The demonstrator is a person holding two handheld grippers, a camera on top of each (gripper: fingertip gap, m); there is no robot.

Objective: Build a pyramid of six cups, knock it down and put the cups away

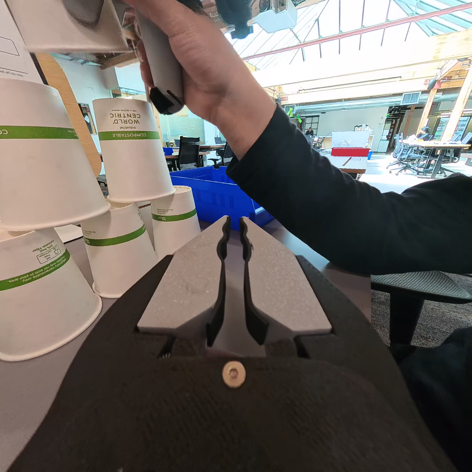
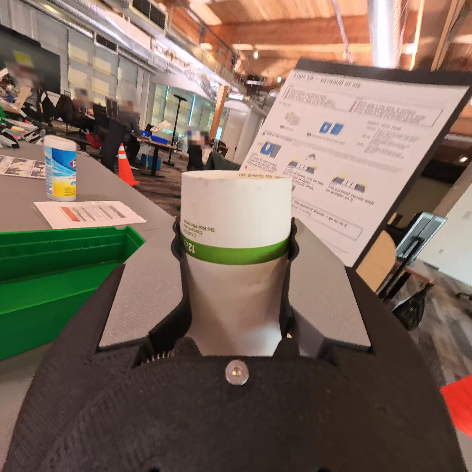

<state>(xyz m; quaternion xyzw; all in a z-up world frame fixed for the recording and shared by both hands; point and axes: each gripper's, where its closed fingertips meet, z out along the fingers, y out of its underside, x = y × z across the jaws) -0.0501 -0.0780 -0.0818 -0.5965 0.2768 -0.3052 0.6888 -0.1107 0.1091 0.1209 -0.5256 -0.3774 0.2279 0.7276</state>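
In the left wrist view, five white paper cups with green bands stand upside down on the grey table (image 1: 38, 408). Three form the bottom row (image 1: 117, 258) and two sit on them (image 1: 132, 153). A sixth cup (image 1: 71, 23) hangs just above those two, at the top left. A hand (image 1: 217, 76) holds the right gripper's handle there. In the right wrist view, my right gripper (image 2: 235, 237) is shut on this cup (image 2: 235, 204), base pointing away. My left gripper (image 1: 235, 224) is shut and empty, low to the right of the stack.
A blue bin (image 1: 214, 194) stands behind the stack, under the person's black sleeve (image 1: 332, 204). A green bin (image 2: 51, 263) lies at the left of the right wrist view. An instruction board (image 2: 352, 158) leans at the right. A wipes canister (image 2: 60, 168) and a paper sheet (image 2: 89, 213) sit farther back. Some 30 centimetres of space lies between my two pairs of fingers.
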